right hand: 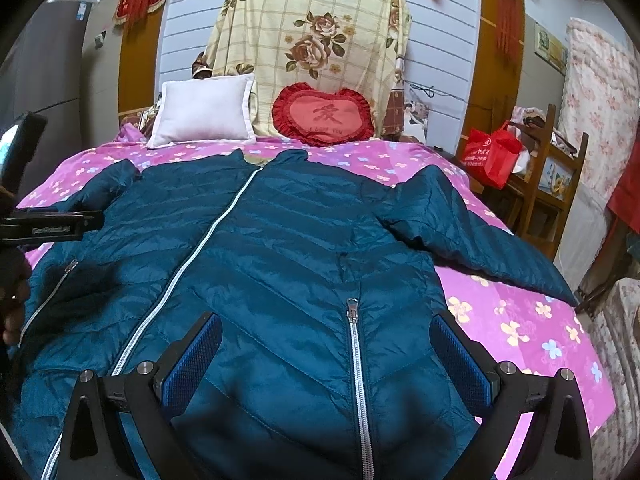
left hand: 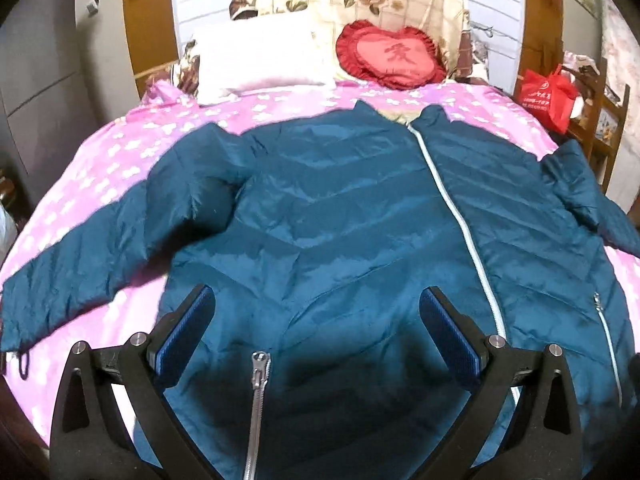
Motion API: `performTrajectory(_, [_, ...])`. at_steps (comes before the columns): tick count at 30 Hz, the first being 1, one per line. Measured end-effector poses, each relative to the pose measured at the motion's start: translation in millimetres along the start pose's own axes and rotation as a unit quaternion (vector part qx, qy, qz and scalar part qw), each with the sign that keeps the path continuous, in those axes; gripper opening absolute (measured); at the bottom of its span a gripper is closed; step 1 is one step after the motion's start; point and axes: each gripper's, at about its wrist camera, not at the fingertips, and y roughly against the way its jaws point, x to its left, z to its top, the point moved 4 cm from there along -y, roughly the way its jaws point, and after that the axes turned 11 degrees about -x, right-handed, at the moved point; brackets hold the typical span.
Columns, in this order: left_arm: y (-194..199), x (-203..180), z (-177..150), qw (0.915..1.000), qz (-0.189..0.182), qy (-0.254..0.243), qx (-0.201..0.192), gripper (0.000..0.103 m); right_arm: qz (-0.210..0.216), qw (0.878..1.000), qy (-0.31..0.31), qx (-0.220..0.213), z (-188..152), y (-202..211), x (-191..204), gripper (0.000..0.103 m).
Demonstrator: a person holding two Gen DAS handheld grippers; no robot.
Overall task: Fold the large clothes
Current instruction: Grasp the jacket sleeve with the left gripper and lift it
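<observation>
A teal puffer jacket lies front up on the pink flowered bedspread, zipped with a white zipper, collar toward the pillows and sleeves spread to both sides. My left gripper hovers open over the jacket's left hem, a pocket zipper between its blue pads. Above the right hem my right gripper is open too, over the other pocket zipper. Neither holds any fabric. The left tool's body and a hand show at the left edge of the right wrist view.
A white pillow and a red heart cushion lean on a floral-covered headboard. A wooden chair with a red bag stands right of the bed. A grey cabinet is on the left.
</observation>
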Motion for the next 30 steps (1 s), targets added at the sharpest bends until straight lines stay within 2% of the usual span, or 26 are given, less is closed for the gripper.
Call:
performTrajectory(3, [-16.6,3.5,-12.3,0.999,-0.012,0.025,0.034,0.103,0.001,1.0,0.002,0.001,0.1,-1.6,0.8,0.103])
performTrajectory(6, [-34.9,6.9,-32.5,0.9958,-0.002,0.039,0.083,0.103,0.002,1.0,0.002,0.003,0.4,-3.8,1.4,0.103])
performTrajectory(7, [-38.1,8.5,-37.3,0.995,-0.004,0.045,0.089,0.103,0.002,1.0,0.002,0.004,0.5,-4.7,1.4,0.103])
performTrajectory(15, [-37.3,1.6,-42.6,0.9958,0.01,0.028,0.086,0.103,0.001,1.0,0.001,0.009,-0.7,-8.9,2.5,0.103])
performTrajectory(21, [-30.5,10.9,-40.6,0.9953,0.0,0.038,0.089,0.103,-0.013,1.0,-0.003,0.023,-6.7,-15.9,-2.7,0.103])
performTrajectory(25, [2.3,50.9,-26.6,0.9971,0.005,0.055,0.053,0.103,-0.017,0.999,-0.028,0.028,-7.6,-19.0,-9.6,0.103])
performTrajectory(28, [22.7,109.1,-15.1,0.9972,0.057,0.044,0.02,0.103,-0.01,0.999,-0.037,0.026,-6.5,-17.4,-6.8,0.103])
performTrajectory(30, [30.0,157.0,-12.2,0.993,0.111,0.037,0.008,0.103,-0.007,0.999,-0.03,0.025,-5.9,-16.6,-1.2,0.103])
